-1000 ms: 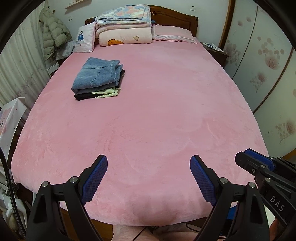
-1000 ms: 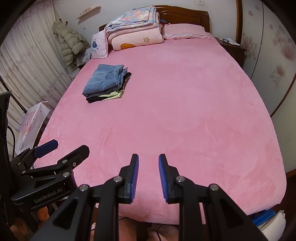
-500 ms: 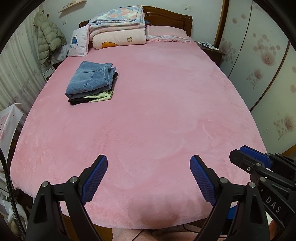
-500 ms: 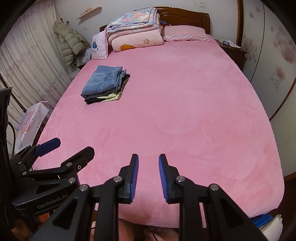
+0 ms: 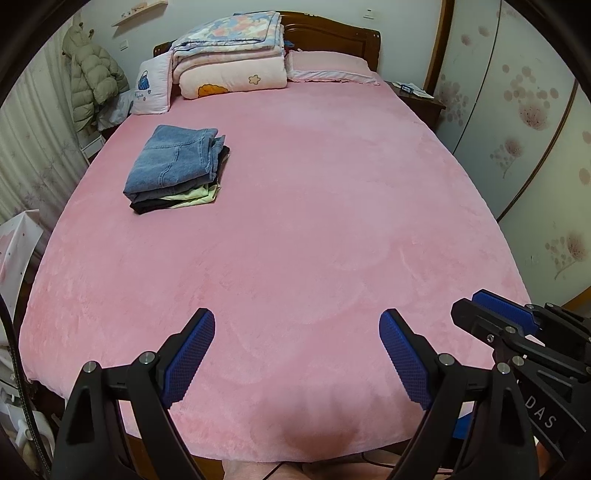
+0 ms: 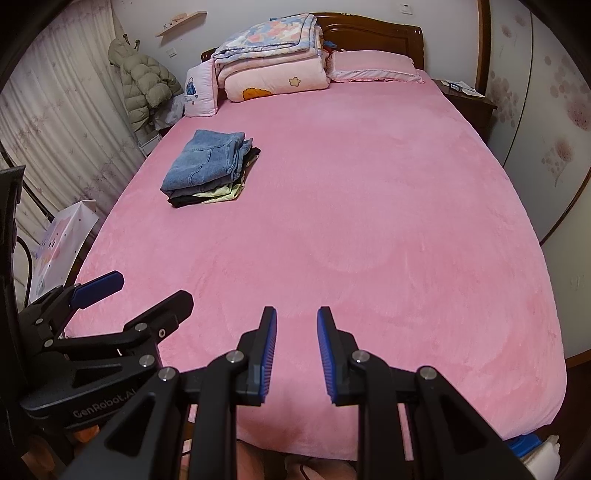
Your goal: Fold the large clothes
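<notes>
Since a second ago my left-hand view has drifted a little sideways across the foot of the bed, so the folded pile sits slightly differently in that picture, while the right-hand view looks the same as before. I see the left gripper (image 5: 297, 350) hanging over the near end of the pink blanket (image 5: 314, 221) with its blue pads (image 5: 188, 354) spread wide and nothing between them. Beside it, the right gripper (image 6: 296, 350) hovers over the same near edge, its jaws drawn close but with a clear gap left, and nothing pinched in that gap either. Each tool shows at the side of the other's view, so they are held next to each other. What I am here for, the stack of folded clothes (image 5: 177, 170), lies far up the bed on the left side, well apart from both tools: folded jeans (image 6: 207, 162) on top, a pale yellow-green piece and something black under them. At the head of the bed are folded quilts (image 5: 229, 55) piled against the wooden headboard (image 5: 332, 33), a small white cushion (image 5: 151, 88) to their left and a pink pillow (image 5: 328, 66) to their right. A puffy jacket (image 6: 144, 85) hangs by the curtain (image 6: 55, 129), and a nightstand (image 6: 469, 99) stands at the far right corner.
</notes>
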A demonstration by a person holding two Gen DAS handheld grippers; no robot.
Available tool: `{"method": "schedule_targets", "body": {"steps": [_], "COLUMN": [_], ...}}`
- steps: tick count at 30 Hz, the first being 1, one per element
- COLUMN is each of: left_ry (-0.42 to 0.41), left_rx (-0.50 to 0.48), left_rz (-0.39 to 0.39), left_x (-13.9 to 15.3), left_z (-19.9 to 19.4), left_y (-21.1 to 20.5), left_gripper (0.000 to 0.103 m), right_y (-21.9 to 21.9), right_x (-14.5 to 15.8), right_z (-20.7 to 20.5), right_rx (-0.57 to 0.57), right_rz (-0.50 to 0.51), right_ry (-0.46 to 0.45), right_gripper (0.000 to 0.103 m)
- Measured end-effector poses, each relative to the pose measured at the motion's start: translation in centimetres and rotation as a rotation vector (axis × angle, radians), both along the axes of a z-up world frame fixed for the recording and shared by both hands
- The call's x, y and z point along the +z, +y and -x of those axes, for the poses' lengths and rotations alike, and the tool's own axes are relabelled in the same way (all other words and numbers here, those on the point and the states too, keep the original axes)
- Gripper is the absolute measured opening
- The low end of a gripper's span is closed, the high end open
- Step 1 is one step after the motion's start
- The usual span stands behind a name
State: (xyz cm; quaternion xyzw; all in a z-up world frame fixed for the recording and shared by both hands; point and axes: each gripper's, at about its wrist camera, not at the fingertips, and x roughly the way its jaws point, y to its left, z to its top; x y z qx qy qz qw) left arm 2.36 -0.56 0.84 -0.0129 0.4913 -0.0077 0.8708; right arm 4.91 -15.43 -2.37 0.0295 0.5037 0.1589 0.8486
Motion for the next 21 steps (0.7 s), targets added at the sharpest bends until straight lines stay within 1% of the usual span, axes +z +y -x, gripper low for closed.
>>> {"method": "schedule_targets", "body": {"steps": [9,21], "left_ry": [0.004,0.015], "left_rx": [-0.017,-0.015], "left_rz": [-0.013,-0.005], "left_x": [-0.2,-0.5], "left_z": [-1.3,-2.5], "left_y": [-1.1,-1.7], "left_gripper": [0.09,0.09], "right_y": [-0.6,-0.6], "right_x": [0.2,-0.2], "right_z": [-1.0,-1.3], "right_rx": [-0.001,-0.007], "right_rz": [-0.006,-0.013], "right_ry": [-0.002,0.002], "right_gripper": [0.022,0.022]}}
